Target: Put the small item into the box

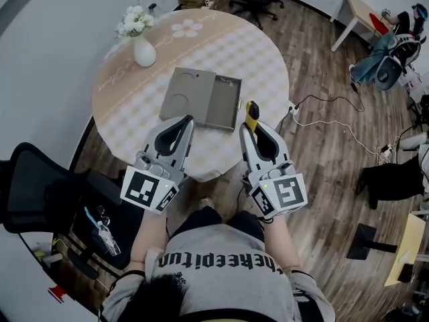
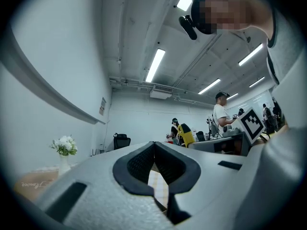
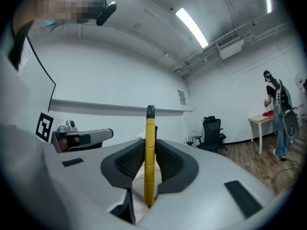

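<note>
— Where's the small item (image 3: 150, 152)?
— Yellow, upright, pinched in the right tool (image 1: 249, 127), just right of the open box (image 1: 201, 98) on the round tabletop (image 1: 258, 52).
— And the left tool (image 1: 188, 121)?
— Tips pressed together, nothing between them, at the tabletop's near edge.

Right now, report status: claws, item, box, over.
Right claw shut on yellow item. Left claw shut, empty. Box open on table, vase well aside.

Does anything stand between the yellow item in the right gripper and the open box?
Nothing visible does: the yellow item, clamped in the right gripper, is just right of the open box, only bare table between.
</note>
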Demonstrator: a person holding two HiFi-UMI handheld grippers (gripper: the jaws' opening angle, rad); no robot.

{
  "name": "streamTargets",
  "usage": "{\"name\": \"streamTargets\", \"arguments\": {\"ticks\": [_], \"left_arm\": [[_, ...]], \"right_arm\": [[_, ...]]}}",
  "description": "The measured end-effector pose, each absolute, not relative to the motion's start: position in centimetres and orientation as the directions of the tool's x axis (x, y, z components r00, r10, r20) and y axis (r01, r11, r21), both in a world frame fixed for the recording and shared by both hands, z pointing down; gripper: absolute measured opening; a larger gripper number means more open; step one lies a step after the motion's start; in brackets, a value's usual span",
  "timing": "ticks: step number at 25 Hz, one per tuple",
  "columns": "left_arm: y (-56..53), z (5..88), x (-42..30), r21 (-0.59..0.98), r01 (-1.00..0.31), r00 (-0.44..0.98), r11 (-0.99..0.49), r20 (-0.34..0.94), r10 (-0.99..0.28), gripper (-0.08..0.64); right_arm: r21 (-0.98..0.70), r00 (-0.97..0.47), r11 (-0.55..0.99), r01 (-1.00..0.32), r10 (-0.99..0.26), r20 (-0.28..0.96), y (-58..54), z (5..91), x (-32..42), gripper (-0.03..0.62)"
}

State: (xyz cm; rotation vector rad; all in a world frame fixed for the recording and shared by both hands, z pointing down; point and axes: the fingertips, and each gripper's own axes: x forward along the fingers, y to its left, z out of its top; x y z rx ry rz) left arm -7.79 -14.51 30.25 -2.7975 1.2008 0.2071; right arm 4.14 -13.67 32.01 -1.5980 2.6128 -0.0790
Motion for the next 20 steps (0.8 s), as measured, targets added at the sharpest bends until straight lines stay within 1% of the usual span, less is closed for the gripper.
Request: {"name": "streamTargets", "arguments": {"ticks": [12,20], "left_arm": [[-16.5,30.7,-9.1,-0.022,-0.692,0.715,-0.721,-0.153,-0.682,0.015],[-19.2,31.2,-9.1,-0.026,-0.697,0.712,-0.717,-0.144,-0.687,0.015]], "right_arm": [[-0.096,-0.409,0.409,-0.908,-0.912,-0.020,-15.5,32.5,3.0,0.074],[-0.126,-0.392,0.388,-0.913,-0.920,0.010,-18.4,33.9,3.4,0.075]]}}
